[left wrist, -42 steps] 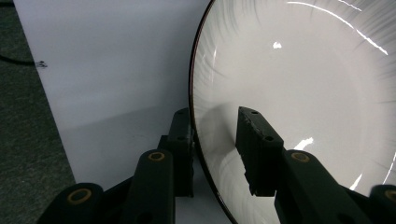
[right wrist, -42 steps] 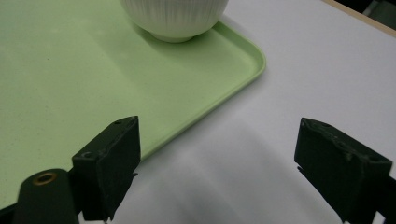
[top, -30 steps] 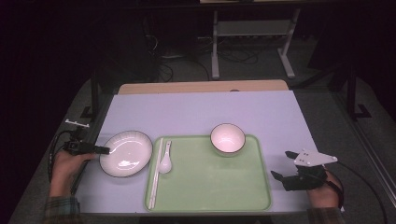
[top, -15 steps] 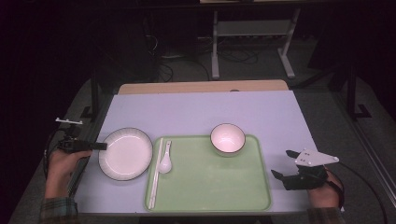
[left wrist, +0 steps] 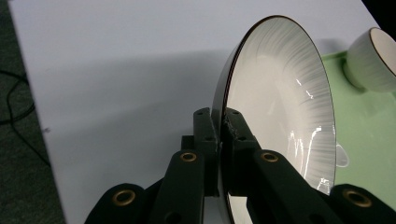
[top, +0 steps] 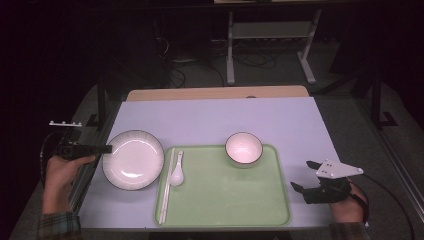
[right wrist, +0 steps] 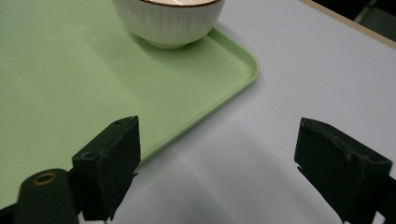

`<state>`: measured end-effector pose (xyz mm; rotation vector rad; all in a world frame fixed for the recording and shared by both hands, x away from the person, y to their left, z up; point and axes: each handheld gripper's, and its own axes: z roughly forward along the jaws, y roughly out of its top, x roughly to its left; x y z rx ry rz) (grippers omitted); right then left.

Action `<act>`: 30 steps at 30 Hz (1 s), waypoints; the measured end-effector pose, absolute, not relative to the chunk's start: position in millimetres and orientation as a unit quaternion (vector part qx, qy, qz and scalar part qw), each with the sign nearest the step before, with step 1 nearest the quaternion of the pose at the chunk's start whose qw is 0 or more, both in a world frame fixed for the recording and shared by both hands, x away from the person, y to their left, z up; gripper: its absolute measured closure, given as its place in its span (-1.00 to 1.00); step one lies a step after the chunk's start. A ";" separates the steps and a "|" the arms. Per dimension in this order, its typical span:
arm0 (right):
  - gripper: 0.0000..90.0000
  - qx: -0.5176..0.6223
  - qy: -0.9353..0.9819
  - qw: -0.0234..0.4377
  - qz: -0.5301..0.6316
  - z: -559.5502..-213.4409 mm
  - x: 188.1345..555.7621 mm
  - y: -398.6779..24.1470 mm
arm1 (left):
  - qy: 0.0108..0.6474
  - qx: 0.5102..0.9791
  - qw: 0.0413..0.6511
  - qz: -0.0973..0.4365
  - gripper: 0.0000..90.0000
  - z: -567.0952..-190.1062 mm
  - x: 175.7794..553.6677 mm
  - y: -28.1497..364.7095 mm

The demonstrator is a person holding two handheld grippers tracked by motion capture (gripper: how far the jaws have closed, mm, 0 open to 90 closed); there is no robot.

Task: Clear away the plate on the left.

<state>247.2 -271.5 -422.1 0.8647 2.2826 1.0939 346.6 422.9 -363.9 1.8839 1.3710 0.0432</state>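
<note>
Plate (top: pixel 133 159) has slid leftward; left claw (left wrist: pixel 219 125) pinches its rim.

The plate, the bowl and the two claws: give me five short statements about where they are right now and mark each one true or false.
1. The left claw is shut on the rim of the plate. True.
2. The plate lies on the green tray. False: it lies on the white table, left of the tray.
3. The bowl stands in the far right part of the tray. True.
4. The right claw grips the bowl. False: its jaws stand wide open over the table beside the tray's corner, holding nothing.
5. The spoon sits inside the bowl. False: it lies at the tray's left edge beside the chopsticks.
</note>
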 end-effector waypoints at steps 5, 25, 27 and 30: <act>-0.70 0.315 0.830 0.232 0.398 -422.2 246.9 -272.1 | 0.516 0.760 0.395 0.011 0.91 -356.6 350.3 400.4; -0.70 0.315 0.829 0.233 0.399 -421.4 247.8 -272.5 | 0.409 0.828 0.381 -0.042 0.91 -352.3 366.3 283.7; -0.70 0.315 0.829 0.234 0.399 -421.4 248.2 -272.6 | 0.395 0.836 0.377 -0.053 0.91 -354.1 368.8 269.7; -0.70 0.315 0.829 0.233 0.399 -421.4 248.0 -272.8 | 0.378 0.846 0.371 -0.066 0.91 -357.2 372.0 248.1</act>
